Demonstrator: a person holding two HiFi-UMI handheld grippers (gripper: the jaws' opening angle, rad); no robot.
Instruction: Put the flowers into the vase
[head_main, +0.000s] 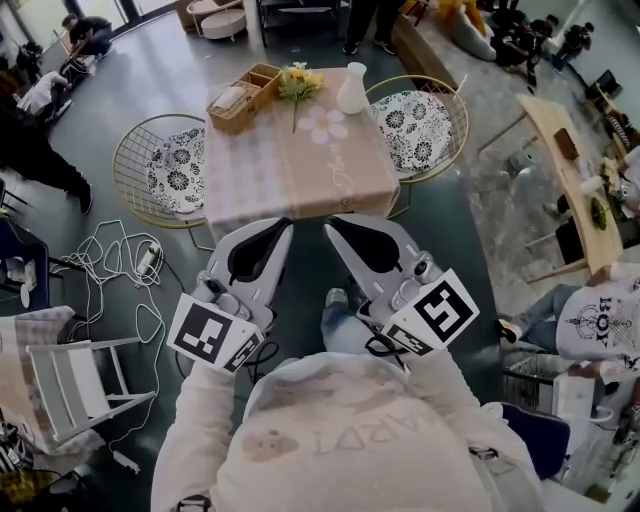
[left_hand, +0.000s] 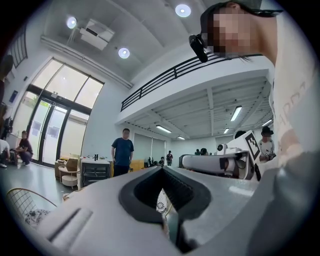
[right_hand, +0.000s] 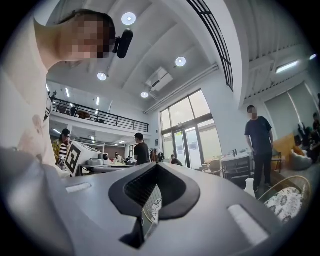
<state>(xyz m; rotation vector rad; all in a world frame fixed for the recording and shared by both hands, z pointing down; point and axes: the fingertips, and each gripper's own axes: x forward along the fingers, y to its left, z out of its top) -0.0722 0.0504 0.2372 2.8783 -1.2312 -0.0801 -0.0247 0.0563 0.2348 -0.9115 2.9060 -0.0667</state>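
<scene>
task not yet started. the white vase is standing upright on the far part of the surface, its mouth unobstructed and ready for stems. the flowers are lying flat just beside the vase, to its left in the head view, with the stem trailing toward the person, which is offering the stem end for a pick. a basket is sitting farther left of the vase, beyond the flowers. the left claw and right claw are both hovering well apart from the vase on the person's side, held level and side by side. each is showing its jaws pressed together on nothing, likely an idle carrying posture. one will be needing to open before reaching the stem.
</scene>
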